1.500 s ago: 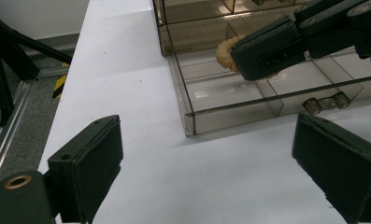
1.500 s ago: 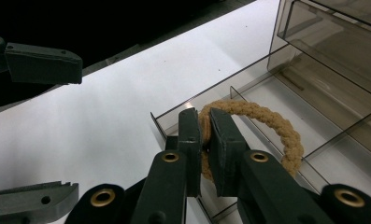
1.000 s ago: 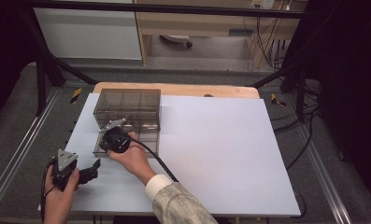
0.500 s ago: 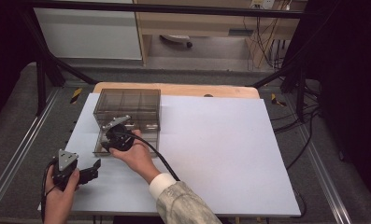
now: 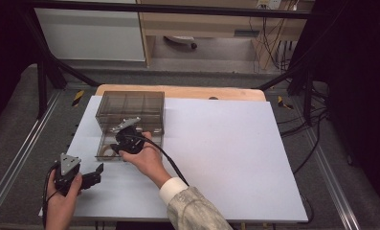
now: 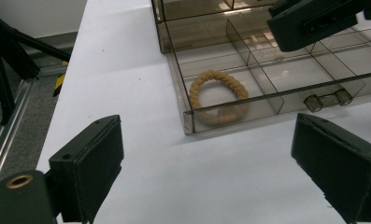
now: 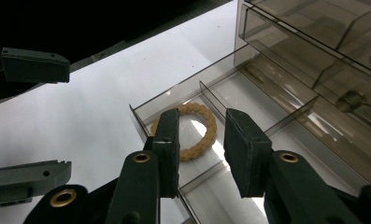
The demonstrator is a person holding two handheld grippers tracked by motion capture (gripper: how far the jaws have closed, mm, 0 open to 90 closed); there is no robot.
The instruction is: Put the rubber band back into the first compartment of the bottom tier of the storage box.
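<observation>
A smoky clear drawer cabinet [image 5: 130,106] stands at the mat's far left with its bottom drawer [image 6: 276,100] pulled out. A tan braided ring [image 6: 218,95] [image 7: 210,122] lies flat in the drawer's front corner compartment. My right gripper [image 5: 117,145] [image 7: 203,119] hovers just above that compartment. Its jaws have just been opening and stand a little apart, with nothing between them. My left gripper [image 5: 97,173] [image 6: 209,140] rests low over the mat in front of the drawer, wide open and empty.
A white mat [image 5: 226,158] covers the table, with a wooden board [image 5: 187,92] under its far edge. The drawer has several divided compartments and a small clear handle [image 6: 328,99]. Metal rails [image 5: 15,158] run along the table's sides.
My right gripper has risen slightly above the drawer and drifted toward the cabinet, leaving the ring in its compartment. The left hand has stayed put.
</observation>
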